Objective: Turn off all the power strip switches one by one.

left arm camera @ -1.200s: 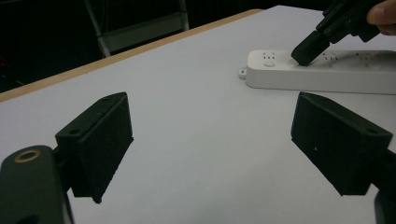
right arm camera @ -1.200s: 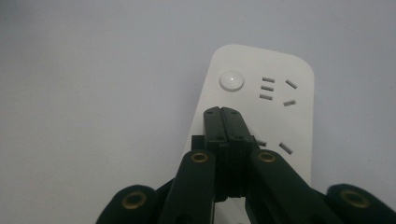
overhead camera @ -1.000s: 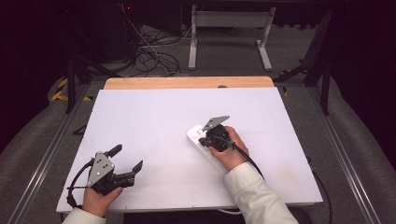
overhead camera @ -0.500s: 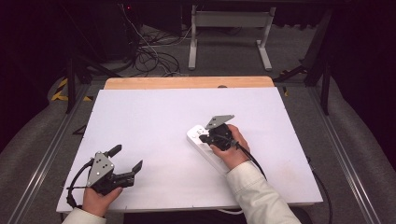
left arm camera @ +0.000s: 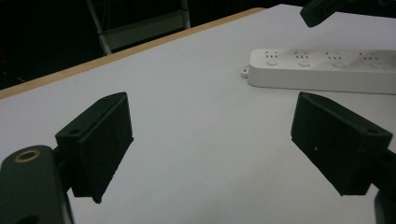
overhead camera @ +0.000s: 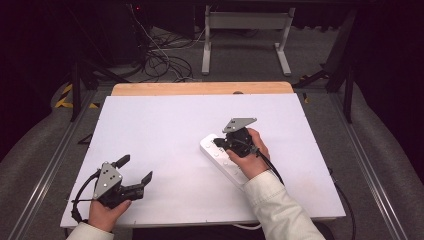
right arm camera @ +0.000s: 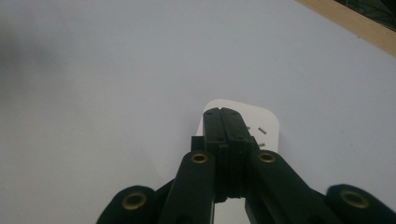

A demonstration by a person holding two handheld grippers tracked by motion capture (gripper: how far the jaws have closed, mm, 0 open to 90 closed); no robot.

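We see power strip (overhead camera: pixel 223 159) lying on worktop (overhead camera: pixel 165 130); right hand-held gripper (overhead camera: pixel 226 143) closed, empty, tip over its far end, perhaps touching. Left hand-held gripper (overhead camera: pixel 134 170) open, idle, well apart. Risk: off-centre press skids strip.

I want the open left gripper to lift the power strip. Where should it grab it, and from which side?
Probably across the narrow width of the white, flat, rectangular power strip, at its free far end, coming down from above. It lies flat on the white table, so its long side edges suit the left gripper; the shut right gripper hovers over that end.
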